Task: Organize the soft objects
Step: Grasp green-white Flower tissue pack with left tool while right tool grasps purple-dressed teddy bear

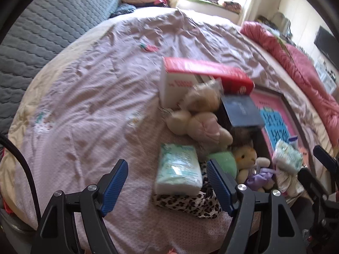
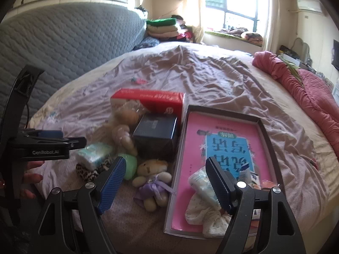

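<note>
On the pink bedspread lies a heap of soft things. My left gripper (image 1: 167,182) is open, tilted down over a pale green tissue pack (image 1: 178,169) that rests on a leopard-print cloth (image 1: 186,205). Beside them are a green plush (image 1: 224,160) and a beige doll (image 1: 199,122). My right gripper (image 2: 165,182) is open above a small bear in a purple dress (image 2: 152,182). Neither gripper touches anything. A second tissue pack (image 2: 201,182) and a white floral cloth (image 2: 203,213) lie in the tray (image 2: 222,110) on a pink book (image 2: 222,139).
A red and white box (image 2: 148,101) and a dark blue box (image 2: 156,135) stand behind the toys. A rolled red quilt (image 2: 307,89) lies along the right bed edge. A grey padded headboard (image 2: 63,42) is at the left, with folded clothes (image 2: 163,25) in the far corner.
</note>
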The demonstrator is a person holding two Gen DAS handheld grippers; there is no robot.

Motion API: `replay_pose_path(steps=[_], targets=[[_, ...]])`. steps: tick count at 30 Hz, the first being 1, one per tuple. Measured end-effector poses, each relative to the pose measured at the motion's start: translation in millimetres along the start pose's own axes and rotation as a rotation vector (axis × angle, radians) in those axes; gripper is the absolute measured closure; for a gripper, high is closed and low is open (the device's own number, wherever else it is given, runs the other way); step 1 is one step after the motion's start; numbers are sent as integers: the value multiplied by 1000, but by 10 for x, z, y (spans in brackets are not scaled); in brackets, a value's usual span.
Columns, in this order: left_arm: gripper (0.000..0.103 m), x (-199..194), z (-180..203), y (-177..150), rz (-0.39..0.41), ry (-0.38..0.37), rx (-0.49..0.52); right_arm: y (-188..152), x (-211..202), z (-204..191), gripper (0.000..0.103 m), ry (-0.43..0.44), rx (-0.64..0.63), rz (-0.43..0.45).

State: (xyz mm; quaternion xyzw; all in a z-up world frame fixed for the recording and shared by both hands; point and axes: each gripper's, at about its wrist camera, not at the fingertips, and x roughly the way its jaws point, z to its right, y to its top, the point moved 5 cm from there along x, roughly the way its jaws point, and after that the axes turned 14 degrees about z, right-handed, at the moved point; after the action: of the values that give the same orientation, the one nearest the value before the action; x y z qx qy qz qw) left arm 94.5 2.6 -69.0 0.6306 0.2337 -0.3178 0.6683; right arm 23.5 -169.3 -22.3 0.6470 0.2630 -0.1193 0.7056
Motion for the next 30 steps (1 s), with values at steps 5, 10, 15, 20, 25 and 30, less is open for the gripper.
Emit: replay_pose_path(steps=[5,10,15,20,25,30], targets=[[27,204,128,-78,-42,0,43,-147,211,-147,24,45,-91,-78],[27,332,156,-130,-72,-1,68,-309,381,-283,24,42,-222,-136],[27,455,25,-189,-110,-4,37,-442,491,-385,24,61,-309,-172],[27,541,-104,-216,-137,-47,-27,-558,656,-444,25,37,-403,-215],[27,588,-167,-231,-152,-80,-52,-650,781,-522,25,4,-523,-239],[27,617,-171,-223,-153,-104,-54,-697,896,-574,26,-21,-625,-224]])
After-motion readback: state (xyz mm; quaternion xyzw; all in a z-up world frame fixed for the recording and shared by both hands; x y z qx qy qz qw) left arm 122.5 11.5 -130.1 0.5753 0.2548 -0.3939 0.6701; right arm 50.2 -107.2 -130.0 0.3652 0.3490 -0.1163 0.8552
